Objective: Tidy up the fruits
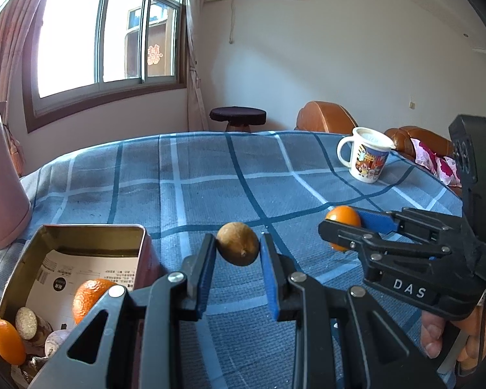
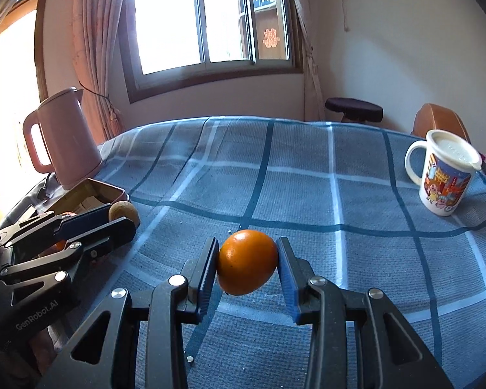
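At the far left a pink kettle [image 2: 63,136] stands on the blue checked cloth [image 1: 210,175]. Just in front of it sits my open tin [image 1: 90,236], with an orange [image 1: 90,298], a kumquat [image 1: 8,342] and some other bits I cannot make out lying inside. My left tongs [image 1: 238,249] are clamped on a brown fruit [image 1: 238,248], held just right of the tin. Further right, my right tongs [image 2: 247,265] are clamped on a small orange fruit [image 2: 247,265], off the cloth. At the far right a lidded cartoon mug [image 2: 445,175] stands, well apart from both.
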### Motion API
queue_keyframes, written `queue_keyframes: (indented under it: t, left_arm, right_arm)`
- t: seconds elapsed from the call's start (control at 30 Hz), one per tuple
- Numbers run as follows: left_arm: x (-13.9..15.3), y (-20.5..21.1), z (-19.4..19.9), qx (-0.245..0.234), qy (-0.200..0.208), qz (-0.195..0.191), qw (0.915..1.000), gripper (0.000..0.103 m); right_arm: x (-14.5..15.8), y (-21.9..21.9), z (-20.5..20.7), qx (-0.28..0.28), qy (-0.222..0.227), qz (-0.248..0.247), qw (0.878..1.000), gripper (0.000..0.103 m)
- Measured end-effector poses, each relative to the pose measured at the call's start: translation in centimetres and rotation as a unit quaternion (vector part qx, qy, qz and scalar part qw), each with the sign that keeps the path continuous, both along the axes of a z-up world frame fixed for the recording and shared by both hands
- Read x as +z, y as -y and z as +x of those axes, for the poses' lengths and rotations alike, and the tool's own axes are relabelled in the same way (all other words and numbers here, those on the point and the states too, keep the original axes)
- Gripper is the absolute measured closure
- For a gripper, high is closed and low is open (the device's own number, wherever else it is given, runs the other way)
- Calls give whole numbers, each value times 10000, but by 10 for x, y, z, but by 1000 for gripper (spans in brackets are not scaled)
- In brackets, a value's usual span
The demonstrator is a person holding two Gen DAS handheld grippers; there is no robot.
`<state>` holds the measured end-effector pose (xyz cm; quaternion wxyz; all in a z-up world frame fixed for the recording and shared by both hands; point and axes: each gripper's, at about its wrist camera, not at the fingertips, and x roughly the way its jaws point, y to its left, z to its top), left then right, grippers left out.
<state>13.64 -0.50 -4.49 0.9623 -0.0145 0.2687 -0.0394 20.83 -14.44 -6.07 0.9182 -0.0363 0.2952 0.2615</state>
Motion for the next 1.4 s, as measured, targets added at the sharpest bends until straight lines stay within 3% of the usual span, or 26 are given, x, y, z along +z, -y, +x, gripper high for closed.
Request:
queue_keyframes:
  t: [1.4]
  left_arm:
    - [10, 6, -28, 133, 651, 312, 9973, 74]
  right_arm:
    - [16, 8, -33, -277, 936, 221, 9950, 65]
